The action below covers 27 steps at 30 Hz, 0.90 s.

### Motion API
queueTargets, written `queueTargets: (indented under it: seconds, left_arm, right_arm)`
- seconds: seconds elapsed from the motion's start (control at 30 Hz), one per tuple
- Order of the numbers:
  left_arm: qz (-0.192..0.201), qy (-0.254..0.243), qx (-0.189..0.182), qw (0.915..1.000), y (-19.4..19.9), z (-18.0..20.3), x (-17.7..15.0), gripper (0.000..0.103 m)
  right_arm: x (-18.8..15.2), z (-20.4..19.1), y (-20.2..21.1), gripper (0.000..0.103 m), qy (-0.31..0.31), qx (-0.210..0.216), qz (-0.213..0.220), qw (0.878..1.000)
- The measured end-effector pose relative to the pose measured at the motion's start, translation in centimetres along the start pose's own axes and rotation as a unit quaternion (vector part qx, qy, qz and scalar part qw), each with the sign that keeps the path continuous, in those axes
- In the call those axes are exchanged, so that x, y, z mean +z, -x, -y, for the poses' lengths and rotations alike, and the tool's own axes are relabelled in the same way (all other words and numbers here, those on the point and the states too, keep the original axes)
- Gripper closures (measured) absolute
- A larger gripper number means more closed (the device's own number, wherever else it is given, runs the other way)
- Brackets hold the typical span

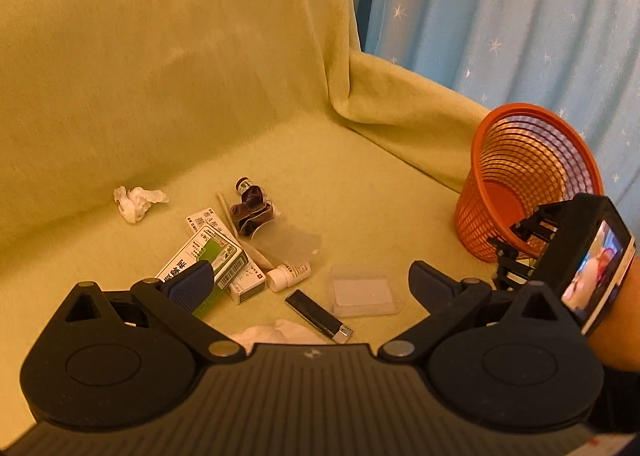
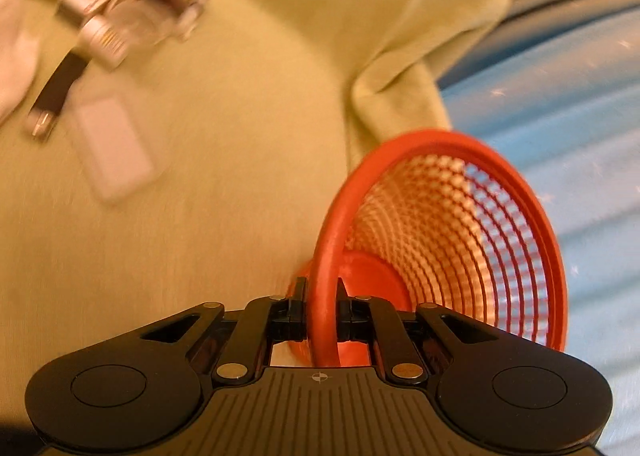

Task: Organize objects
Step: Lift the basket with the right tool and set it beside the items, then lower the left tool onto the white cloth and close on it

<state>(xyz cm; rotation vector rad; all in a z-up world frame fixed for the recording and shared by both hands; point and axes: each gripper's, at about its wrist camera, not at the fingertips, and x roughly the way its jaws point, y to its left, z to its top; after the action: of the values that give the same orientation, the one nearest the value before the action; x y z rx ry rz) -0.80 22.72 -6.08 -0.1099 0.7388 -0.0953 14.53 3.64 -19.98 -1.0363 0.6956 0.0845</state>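
Orange basket point(image 2: 440, 240): empty, tilted at sofa point(image 1: 200, 96) edge, rim pinched by right gripper point(image 2: 322, 310). Left gripper point(image 1: 308, 280): wide, empty. Medicine boxes point(image 1: 216, 260), lighter point(image 1: 318, 316), tissues point(image 1: 138, 202): all unsorted.

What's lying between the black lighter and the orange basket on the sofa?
In the left wrist view, a clear plastic packet with a white pad lies on the sofa cover between the black lighter and the orange basket; beyond it, bare cover.

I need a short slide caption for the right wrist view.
Right gripper shut on the rim of the orange basket, tilted above the green sofa cover.
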Motion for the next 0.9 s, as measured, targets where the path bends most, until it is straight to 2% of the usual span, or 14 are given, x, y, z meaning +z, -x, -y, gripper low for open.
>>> queueTargets:
  seconds: [0.23, 0.37, 0.67, 0.9]
  left_arm:
    - [-0.008, 0.001, 0.013, 0.9999, -1.1, -0.3, 0.1, 0.001]
    - [-0.020, -0.009, 0.013, 0.9997, -2.0, -0.3, -0.3, 0.001]
    - [-0.047, -0.008, 0.023, 0.9986, -3.8, -1.7, -2.1, 0.001]
    - [-0.060, -0.002, 0.038, 0.9975, -4.5, -3.2, -3.6, 0.001]
  right_arm:
    - [1.4, -0.7, -0.3, 0.097, -0.035, -0.022, 0.032, 0.999]
    - [2.2, -0.3, -0.9, 0.098, -0.044, -0.010, 0.036, 0.998]
    - [3.1, 0.5, -0.8, 0.098, -0.065, -0.040, 0.066, 0.995]
    - [2.8, -0.1, -0.9, 0.099, -0.078, -0.029, 0.067, 0.994]
